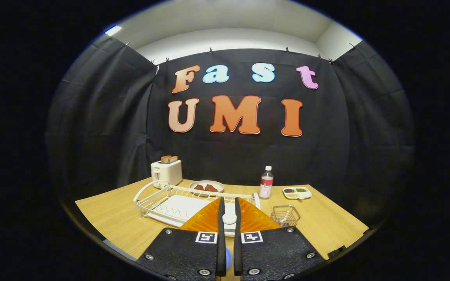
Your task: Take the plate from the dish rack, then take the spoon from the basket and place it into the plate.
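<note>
Inside a black-draped booth, the gripper (229, 218) hovers over a light wooden table (108, 218), its fingers nearly closed on what appears to be a white spoon (229, 218). The white dish rack (170, 201) sits just ahead, the wire basket (285, 215) right of the fingers. An orange plate (254, 218) lies beneath.

On the table (111, 218), the dish rack (162, 203) lies before my fingers (221, 218); the basket (285, 215) is right of it, the toaster (166, 172) behind.
</note>
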`<state>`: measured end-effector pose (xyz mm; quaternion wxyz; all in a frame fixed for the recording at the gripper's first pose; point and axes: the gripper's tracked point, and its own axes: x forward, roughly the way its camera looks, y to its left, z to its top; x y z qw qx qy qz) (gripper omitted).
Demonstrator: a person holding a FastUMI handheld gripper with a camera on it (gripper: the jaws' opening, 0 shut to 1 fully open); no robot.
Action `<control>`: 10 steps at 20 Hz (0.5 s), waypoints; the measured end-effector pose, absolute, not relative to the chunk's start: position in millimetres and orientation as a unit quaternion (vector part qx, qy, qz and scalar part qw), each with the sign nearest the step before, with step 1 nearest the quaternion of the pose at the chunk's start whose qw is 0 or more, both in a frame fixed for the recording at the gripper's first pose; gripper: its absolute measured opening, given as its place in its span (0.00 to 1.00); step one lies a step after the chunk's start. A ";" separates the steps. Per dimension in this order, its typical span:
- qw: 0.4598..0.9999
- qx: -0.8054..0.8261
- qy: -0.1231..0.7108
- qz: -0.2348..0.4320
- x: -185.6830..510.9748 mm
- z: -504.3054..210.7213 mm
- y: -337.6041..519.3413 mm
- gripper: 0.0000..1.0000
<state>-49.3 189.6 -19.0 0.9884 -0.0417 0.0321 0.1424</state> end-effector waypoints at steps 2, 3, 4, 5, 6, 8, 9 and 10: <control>0.986 -0.041 0.039 0.157 -56.0 -29.3 206.7 0.08; 0.984 -0.040 0.043 0.166 -58.9 -35.0 216.3 0.08; 0.983 -0.040 0.049 0.174 -61.8 -42.3 223.8 0.08; 0.981 -0.039 0.054 0.182 -64.2 -49.9 231.1 0.08; 0.979 -0.038 0.059 0.190 -66.3 -58.1 238.3 0.08; 0.976 -0.030 0.068 0.204 -69.8 -72.2 251.4 0.08; 0.974 -0.026 0.075 0.211 -70.7 -79.7 256.3 0.08; 0.973 -0.024 0.082 0.216 -71.3 -86.5 260.5 0.08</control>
